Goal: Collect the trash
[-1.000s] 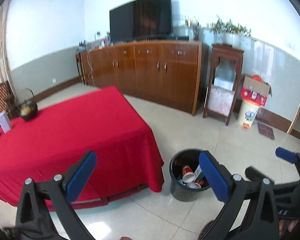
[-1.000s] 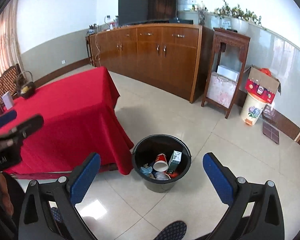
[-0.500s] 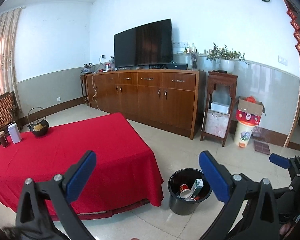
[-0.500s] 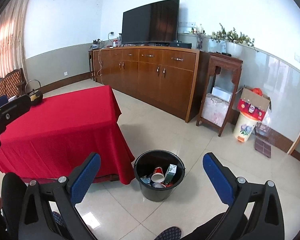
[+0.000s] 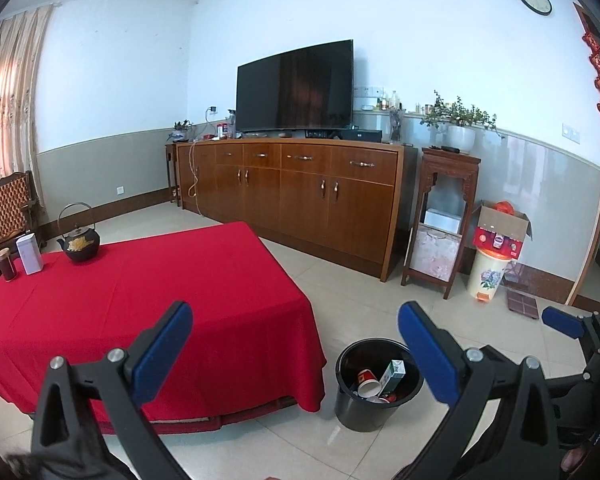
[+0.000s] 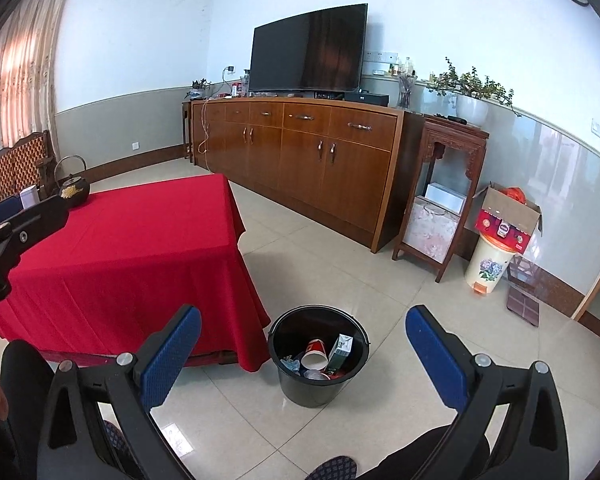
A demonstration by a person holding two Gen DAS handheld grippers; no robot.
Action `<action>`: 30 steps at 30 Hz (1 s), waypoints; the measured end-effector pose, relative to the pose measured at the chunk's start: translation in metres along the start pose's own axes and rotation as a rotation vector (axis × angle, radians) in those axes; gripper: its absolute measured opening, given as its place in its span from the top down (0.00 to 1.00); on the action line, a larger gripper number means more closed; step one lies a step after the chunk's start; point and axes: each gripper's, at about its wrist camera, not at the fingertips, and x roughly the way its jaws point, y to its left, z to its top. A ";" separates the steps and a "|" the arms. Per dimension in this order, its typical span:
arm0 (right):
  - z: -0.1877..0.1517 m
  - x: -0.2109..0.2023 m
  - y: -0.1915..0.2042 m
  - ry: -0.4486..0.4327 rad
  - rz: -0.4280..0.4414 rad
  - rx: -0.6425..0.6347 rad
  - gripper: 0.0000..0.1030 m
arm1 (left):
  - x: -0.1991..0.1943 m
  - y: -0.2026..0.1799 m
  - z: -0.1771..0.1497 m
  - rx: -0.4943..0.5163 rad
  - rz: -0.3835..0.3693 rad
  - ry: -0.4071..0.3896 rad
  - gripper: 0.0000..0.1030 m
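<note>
Both cameras have risen away from the black trash bucket (image 6: 318,356), which holds a paper cup (image 6: 314,354) and carton (image 6: 339,353). Left hand-held gripper (image 5: 292,344) and right hand-held gripper (image 6: 302,346) hang apart, empty; collecting looks finished.

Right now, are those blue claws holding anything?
No. Left hand-held gripper and right hand-held gripper are both open and empty.

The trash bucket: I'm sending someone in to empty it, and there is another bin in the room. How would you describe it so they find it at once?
Start at the low table under the red tablecloth. On the tiled floor just off its near corner stands the black bucket, round and open-topped, holding a red and white paper cup and a small green and white carton. The other bin, the cream flowered bin, stands by the far wall under a cardboard box.
</note>
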 end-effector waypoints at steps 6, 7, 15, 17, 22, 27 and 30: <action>0.000 0.000 -0.002 -0.001 -0.004 0.004 0.00 | 0.001 0.001 -0.002 0.002 0.001 0.002 0.00; 0.000 0.000 -0.002 -0.001 -0.004 0.004 0.00 | 0.000 0.002 -0.002 0.003 0.001 0.003 0.00; -0.002 -0.001 -0.005 -0.001 -0.010 0.009 0.00 | 0.000 0.002 -0.007 0.004 0.000 0.009 0.00; -0.002 -0.002 -0.004 -0.002 -0.010 0.010 0.00 | 0.000 0.002 -0.009 0.005 0.001 0.011 0.00; -0.002 -0.002 -0.005 -0.003 -0.010 0.011 0.00 | 0.000 0.003 -0.010 0.005 0.003 0.014 0.00; -0.002 -0.001 -0.007 0.000 -0.009 0.011 0.00 | 0.001 0.004 -0.015 0.006 0.003 0.029 0.00; -0.003 -0.001 -0.007 0.001 -0.007 0.012 0.00 | 0.001 0.004 -0.014 0.007 0.000 0.032 0.00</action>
